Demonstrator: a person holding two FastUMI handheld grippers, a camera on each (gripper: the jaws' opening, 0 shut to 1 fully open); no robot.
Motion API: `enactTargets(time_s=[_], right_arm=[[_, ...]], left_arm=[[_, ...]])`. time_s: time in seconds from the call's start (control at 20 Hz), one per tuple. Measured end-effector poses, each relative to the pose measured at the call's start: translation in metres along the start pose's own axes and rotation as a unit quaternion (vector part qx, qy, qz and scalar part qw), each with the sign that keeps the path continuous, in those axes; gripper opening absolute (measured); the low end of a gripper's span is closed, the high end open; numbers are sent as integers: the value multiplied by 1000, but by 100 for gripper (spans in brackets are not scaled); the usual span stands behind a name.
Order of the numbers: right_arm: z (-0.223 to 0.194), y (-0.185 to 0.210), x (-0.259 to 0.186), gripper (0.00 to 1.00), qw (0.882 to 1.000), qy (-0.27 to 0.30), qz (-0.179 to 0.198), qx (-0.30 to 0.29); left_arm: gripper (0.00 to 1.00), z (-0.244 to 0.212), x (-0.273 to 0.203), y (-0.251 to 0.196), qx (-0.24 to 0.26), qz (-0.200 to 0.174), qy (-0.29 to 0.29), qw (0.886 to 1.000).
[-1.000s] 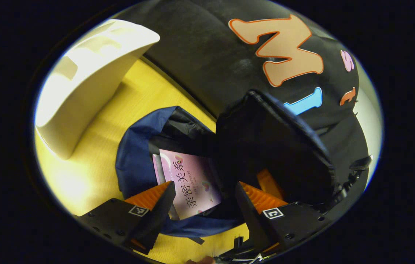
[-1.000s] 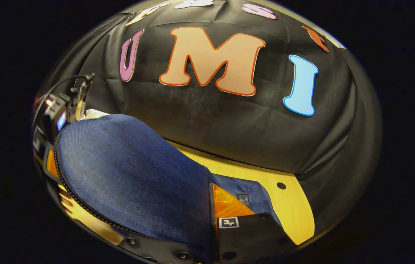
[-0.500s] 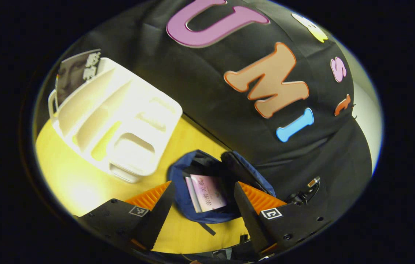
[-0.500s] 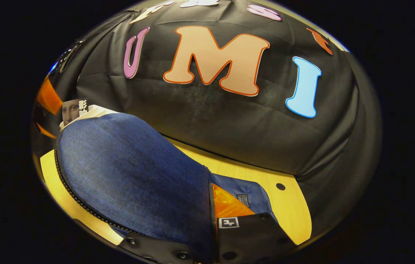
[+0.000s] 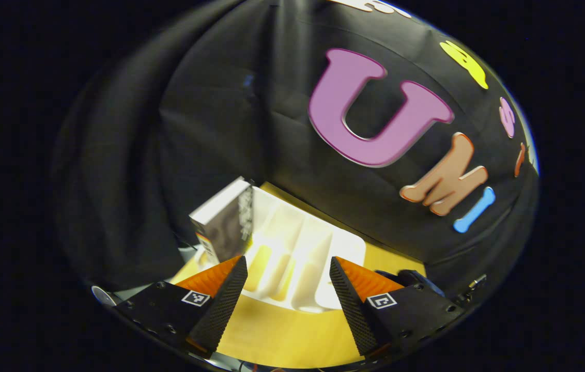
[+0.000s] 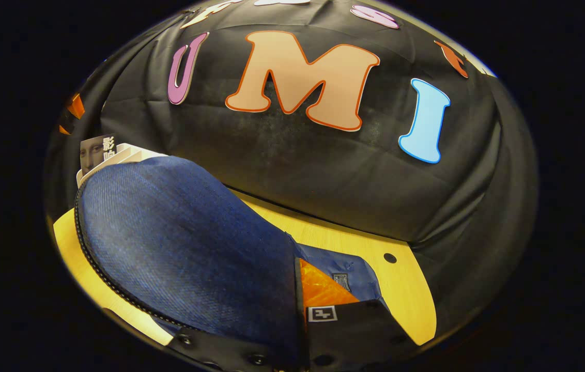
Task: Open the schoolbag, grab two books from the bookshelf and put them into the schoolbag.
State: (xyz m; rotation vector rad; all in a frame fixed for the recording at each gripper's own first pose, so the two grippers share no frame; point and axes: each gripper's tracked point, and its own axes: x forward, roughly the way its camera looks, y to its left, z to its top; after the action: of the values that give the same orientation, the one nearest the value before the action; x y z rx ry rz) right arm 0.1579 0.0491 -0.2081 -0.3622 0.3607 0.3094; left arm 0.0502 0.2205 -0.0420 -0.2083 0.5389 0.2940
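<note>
- Since the frame half a second ago, the left gripper [image 5: 288, 289] is swung away from the schoolbag's mouth toward the bookshelf [image 5: 297, 258]; the pink book seen in the bag then is out of the left gripper view now.
- Left gripper: fingers set wide apart, nothing between them; held above the yellow table [image 5: 282, 336], with the bookshelf seen through the gap.
- Bookshelf: white, with several divided slots, at 12 o'clock from the left gripper, standing on the table against the booth wall.
- Book [image 5: 222, 225]: dark cover, upright in the end slot of the bookshelf, at 10 o'clock in the left gripper view. In the right gripper view the same book [image 6: 97, 151] is seen at 10 o'clock, its top rising behind the bag flap, with the bookshelf's white edge [image 6: 132, 153] beside it.
- Schoolbag [image 6: 189, 248]: blue fabric, zip-edged flap raised across the lower left of the right gripper view. A dark part [image 5: 411, 279] is seen at 4 o'clock in the left gripper view, behind the finger.
- Right gripper [image 6: 297, 310]: one finger [image 6: 323, 292] is seen against the flap's right edge; the other is hidden behind the fabric, so whether the flap is clamped cannot be told.
- Table [image 6: 406, 294]: yellow wood surface with a small round hole at 4 o'clock in the right gripper view.
</note>
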Motion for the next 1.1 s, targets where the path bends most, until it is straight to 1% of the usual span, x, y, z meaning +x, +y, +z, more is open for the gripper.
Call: enactTargets(time_s=[0.1,0.15,0.3,0.35,0.4,0.45,0.6,0.75,0.8,0.9,1.0,1.1], right_arm=[[-1,0,0,8,1000,7,-8,8],[-2,0,1,7,1000,11,-12,10],[-2,2,2,7,999,19,-25,16],[-3,3,1,7,999,21,-28,16],[-2,4,0,7,999,23,-32,17],[-3,5,1,7,999,26,-35,18],[-4,7,3,8,998,33,-43,19],[-5,9,5,7,998,37,-48,19],[-6,10,6,8,998,38,-49,19],[-6,11,8,8,998,40,-50,18],[-6,10,8,8,998,41,-52,18],[-6,12,9,8,997,41,-55,19]], left_arm=[[94,18,15,32,17,21,5,1000],[94,23,23,45,29,25,12,999],[94,19,51,61,49,10,48,998],[89,16,60,69,58,12,60,996],[94,15,69,78,66,18,70,995],[94,12,79,84,69,19,81,994],[94,1,101,88,65,10,119,991],[92,-4,117,78,74,2,148,986],[90,-9,123,75,83,4,161,983],[84,-14,126,80,109,26,200,973],[80,-18,129,81,132,51,237,961],[72,-22,130,80,151,67,279,946]])
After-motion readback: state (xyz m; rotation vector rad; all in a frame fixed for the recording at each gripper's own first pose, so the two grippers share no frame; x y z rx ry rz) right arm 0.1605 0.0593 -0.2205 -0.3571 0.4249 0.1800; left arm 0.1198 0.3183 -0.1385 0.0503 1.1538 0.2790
